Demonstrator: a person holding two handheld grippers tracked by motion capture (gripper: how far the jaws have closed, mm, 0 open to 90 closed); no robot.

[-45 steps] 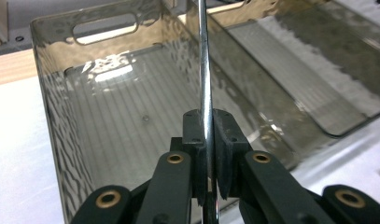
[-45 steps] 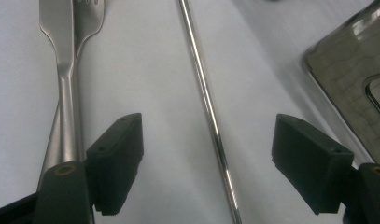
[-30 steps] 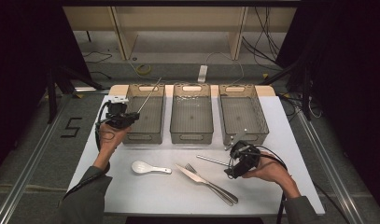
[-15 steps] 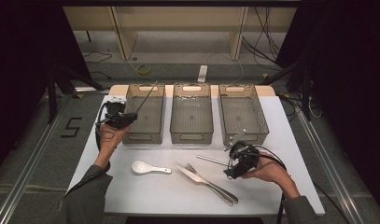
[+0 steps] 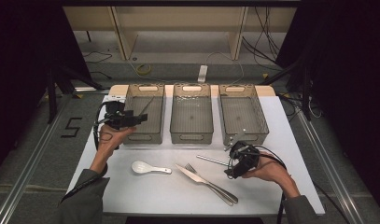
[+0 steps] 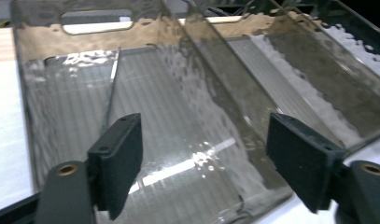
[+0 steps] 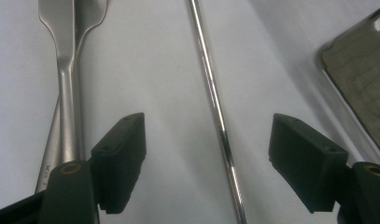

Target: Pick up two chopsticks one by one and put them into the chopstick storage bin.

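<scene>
Hovering over the near left corner of the leftmost bin (image 5: 143,112), the left gripper (image 5: 131,119) is seen with its jaws spread wide after having just been opening, and nothing is held between them. A thin metal rod (image 6: 112,84) is seen in the left gripper view lying slanted inside that bin, its upper end leaning toward the far wall below the handle slot; it is clear of both pads. Two more clear bins, the middle bin (image 5: 192,113) and the right bin (image 5: 241,114), stand side by side next to it on the white table (image 5: 145,196). The right gripper (image 5: 232,170) is held low over the table, in front of the right bin, with its jaws wide apart and pressing on nothing. A second metal rod (image 7: 214,107) lies flat on the table between those open jaws, untouched by either pad. A fork (image 5: 211,179) and knife (image 5: 197,176) lie crossed just beside it, and a white spoon (image 5: 148,168) rests farther left.
</scene>
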